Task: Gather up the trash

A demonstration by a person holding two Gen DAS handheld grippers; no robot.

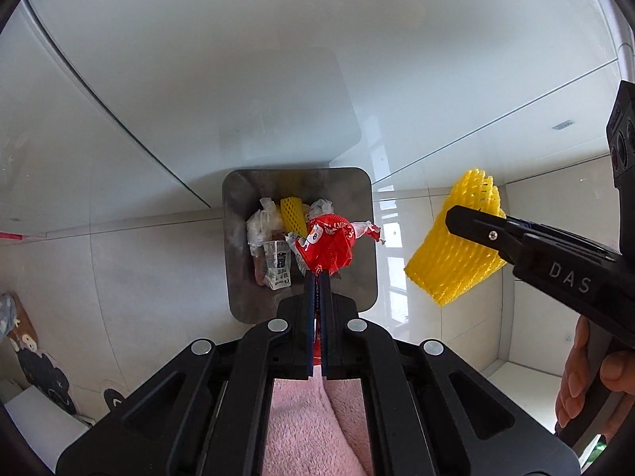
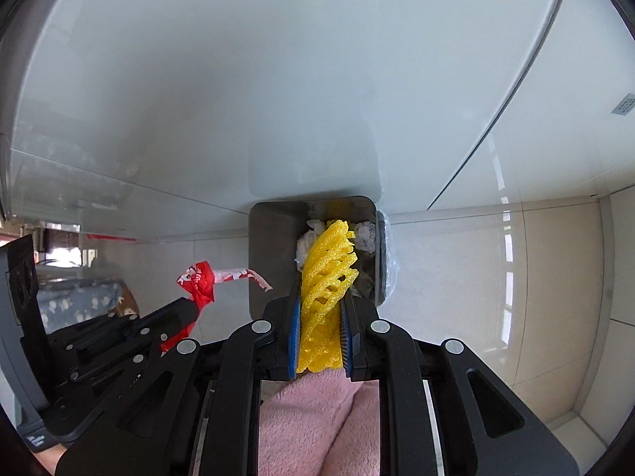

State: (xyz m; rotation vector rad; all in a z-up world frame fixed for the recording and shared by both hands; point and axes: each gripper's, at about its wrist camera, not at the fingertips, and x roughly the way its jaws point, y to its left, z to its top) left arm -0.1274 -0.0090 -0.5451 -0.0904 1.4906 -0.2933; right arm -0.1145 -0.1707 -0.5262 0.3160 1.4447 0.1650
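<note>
A grey metal trash bin [image 1: 238,261] stands on the floor below me, holding crumpled paper, a small carton [image 1: 278,263] and a yellow foam net. My left gripper [image 1: 317,273] is shut on a red snack wrapper [image 1: 329,244] and holds it over the bin's opening. My right gripper [image 2: 319,297] is shut on a yellow foam fruit net [image 2: 327,261] above the bin [image 2: 274,238]. In the left wrist view the right gripper [image 1: 452,218] holds the net [image 1: 448,261] to the right of the bin. The left gripper [image 2: 190,307] with the wrapper [image 2: 200,281] shows at left in the right wrist view.
A white cabinet front [image 1: 238,59] rises behind the bin. Glossy beige floor tiles [image 1: 151,277] surround it. A patterned mat [image 1: 35,357] lies at the far left. Pink fleece [image 1: 313,416] covers my lap or sleeve under both grippers.
</note>
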